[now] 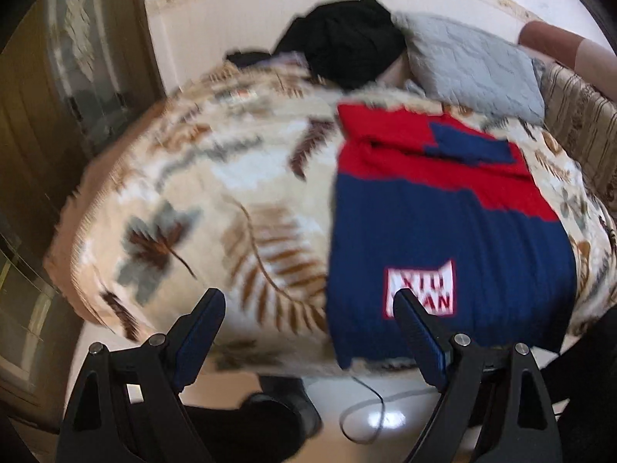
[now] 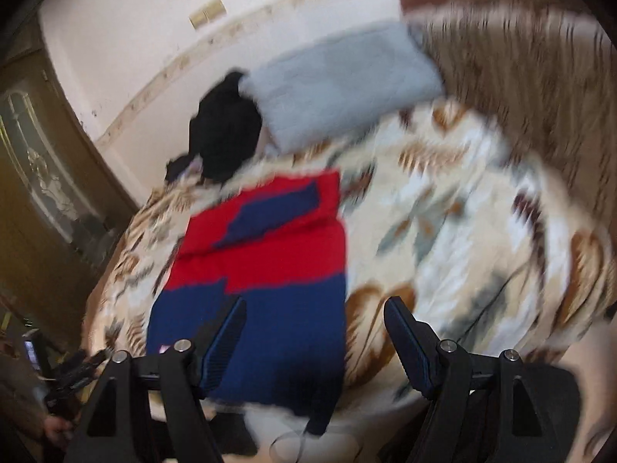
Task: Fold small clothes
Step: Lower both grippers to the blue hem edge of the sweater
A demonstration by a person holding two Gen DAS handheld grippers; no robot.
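A red and navy knitted sweater (image 1: 443,208) lies flat on a floral blanket (image 1: 200,193), sleeves folded in over the red top part, a white logo patch near its navy hem. My left gripper (image 1: 308,301) is open and empty, held above the bed's near edge to the left of the sweater's hem. In the right wrist view the sweater (image 2: 270,262) lies left of centre. My right gripper (image 2: 314,305) is open and empty above the sweater's lower right corner.
A grey pillow (image 1: 478,65) and a black garment (image 1: 343,38) lie at the head of the bed by the white wall. A striped beige cushion (image 2: 532,88) sits to the right. A wooden door (image 2: 42,177) stands on the left. A cable lies on the floor (image 1: 362,409).
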